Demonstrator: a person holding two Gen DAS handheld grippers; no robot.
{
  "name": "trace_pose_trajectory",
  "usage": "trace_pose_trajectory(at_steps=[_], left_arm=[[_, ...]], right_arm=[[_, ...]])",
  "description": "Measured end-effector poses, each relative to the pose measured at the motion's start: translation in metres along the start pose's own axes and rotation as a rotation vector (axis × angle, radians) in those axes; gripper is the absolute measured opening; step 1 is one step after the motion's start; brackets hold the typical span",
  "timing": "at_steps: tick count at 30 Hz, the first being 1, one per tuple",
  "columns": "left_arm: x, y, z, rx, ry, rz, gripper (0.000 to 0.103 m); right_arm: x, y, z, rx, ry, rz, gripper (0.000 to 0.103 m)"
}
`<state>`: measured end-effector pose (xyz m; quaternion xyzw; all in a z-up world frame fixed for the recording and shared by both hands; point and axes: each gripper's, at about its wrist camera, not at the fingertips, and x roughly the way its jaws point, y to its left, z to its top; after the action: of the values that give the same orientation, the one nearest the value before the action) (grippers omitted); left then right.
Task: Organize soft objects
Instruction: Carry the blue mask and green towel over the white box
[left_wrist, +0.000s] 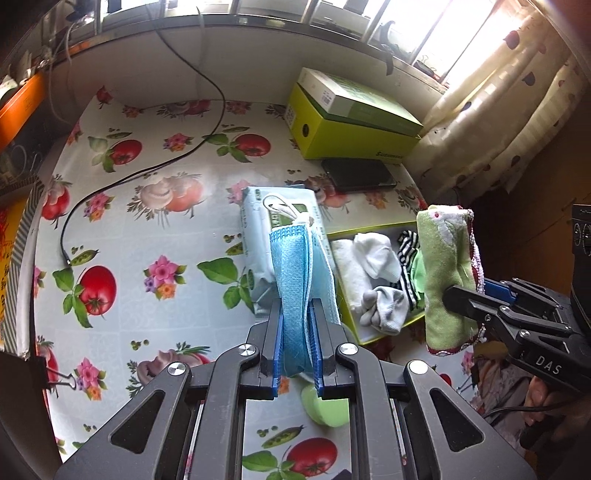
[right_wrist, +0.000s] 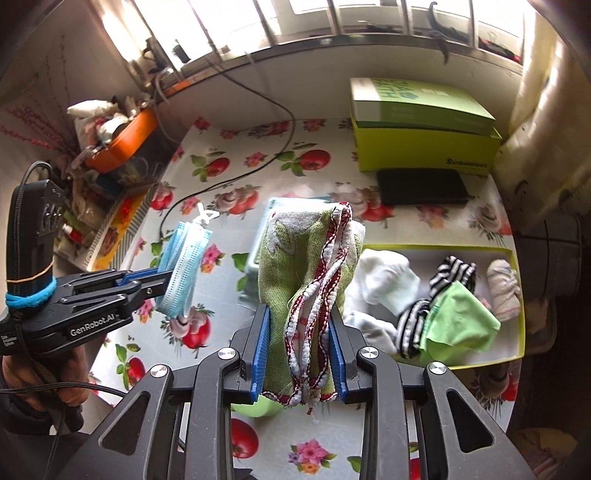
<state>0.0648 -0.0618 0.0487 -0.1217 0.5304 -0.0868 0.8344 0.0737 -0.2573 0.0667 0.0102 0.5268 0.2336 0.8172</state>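
Green towel (right_wrist: 306, 280) folded, red-white trim.

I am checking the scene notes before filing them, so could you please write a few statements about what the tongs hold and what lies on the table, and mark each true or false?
1. The left tongs are shut on a blue mask. True.
2. The right tongs are open with nothing in them. False: they are shut on a folded green towel.
3. The tray holds white socks. True.
4. The green box stands inside the tray. False: it stands on the table, at the back by the window.
5. A black cable lies on the tablecloth. True.
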Motion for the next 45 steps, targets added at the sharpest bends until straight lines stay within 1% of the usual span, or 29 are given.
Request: trace_pose_trajectory(at_steps=[8, 20, 26, 30, 38, 41, 44, 45], left_arm=[[0.015, -0.031, 0.009, 0.054, 0.029, -0.030, 0.013], [0.035, -0.072, 0.022, 0.124, 0.058, -0.051, 0.013], [0.048, -0.088, 0.024, 0.148, 0.080, -0.056, 0.013], [0.056, -0.096, 0.026, 0.163, 0.092, -0.055, 0.013], [0.069, -0.111, 0.035, 0.194, 0.111, -0.055, 0.013], [0.072, -0.115, 0.037, 0.201, 0.118, -0.056, 0.013], [0.078, -0.117, 0.040, 0.204, 0.126, -0.054, 0.013], [0.080, -0.117, 0.041, 0.203, 0.129, -0.053, 0.013]], right_arm=[[-0.005, -0.036, -0.008, 0.069, -0.004, -0.028, 0.027], [-0.019, -0.113, -0.023, 0.200, -0.027, -0.129, 0.028], [-0.018, -0.140, -0.031, 0.239, -0.019, -0.164, 0.028], [-0.011, -0.153, -0.032, 0.238, -0.003, -0.177, 0.028], [0.015, -0.174, -0.019, 0.187, 0.045, -0.209, 0.029], [0.025, -0.182, -0.013, 0.163, 0.067, -0.214, 0.031], [0.039, -0.185, -0.009, 0.108, 0.098, -0.222, 0.032], [0.045, -0.187, -0.008, 0.096, 0.112, -0.225, 0.035]])
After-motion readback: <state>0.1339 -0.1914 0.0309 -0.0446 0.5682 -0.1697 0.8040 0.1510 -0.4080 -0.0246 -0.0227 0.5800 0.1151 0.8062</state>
